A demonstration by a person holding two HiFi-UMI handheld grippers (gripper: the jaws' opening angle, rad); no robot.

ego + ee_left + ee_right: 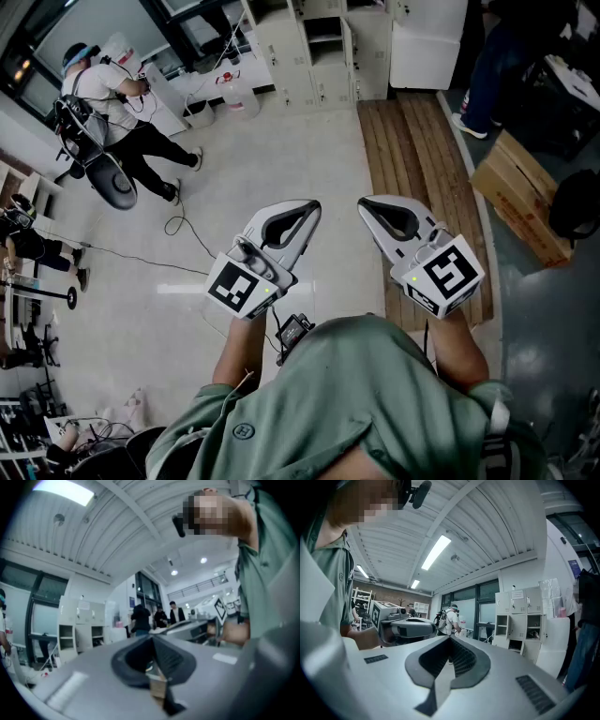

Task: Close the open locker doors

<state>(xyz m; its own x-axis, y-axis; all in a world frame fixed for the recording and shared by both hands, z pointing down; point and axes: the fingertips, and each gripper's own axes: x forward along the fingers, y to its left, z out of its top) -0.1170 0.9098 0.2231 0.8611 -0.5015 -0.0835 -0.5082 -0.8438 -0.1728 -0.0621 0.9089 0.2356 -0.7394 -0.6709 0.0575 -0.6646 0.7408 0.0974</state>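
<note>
The lockers (pixel 319 42), several compartments open, stand far ahead of you. Your left gripper (pixel 314 206) and right gripper (pixel 366 203) are both pressed together, empty, well short of the lockers. Walking over, you could snag the cable (pixel 178 225) lying between. Papers on the lockers look printed but are too small to read.

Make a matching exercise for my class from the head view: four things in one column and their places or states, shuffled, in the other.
Things
1. lockers
2. cardboard box
3. person in a white shirt
4. left hand-held gripper

Places or states
A. upper left of the view
B. lower centre, jaws together, holding nothing
C. top centre, some compartments open
D. right side of the view

Pairs: 1-C, 2-D, 3-A, 4-B
</note>
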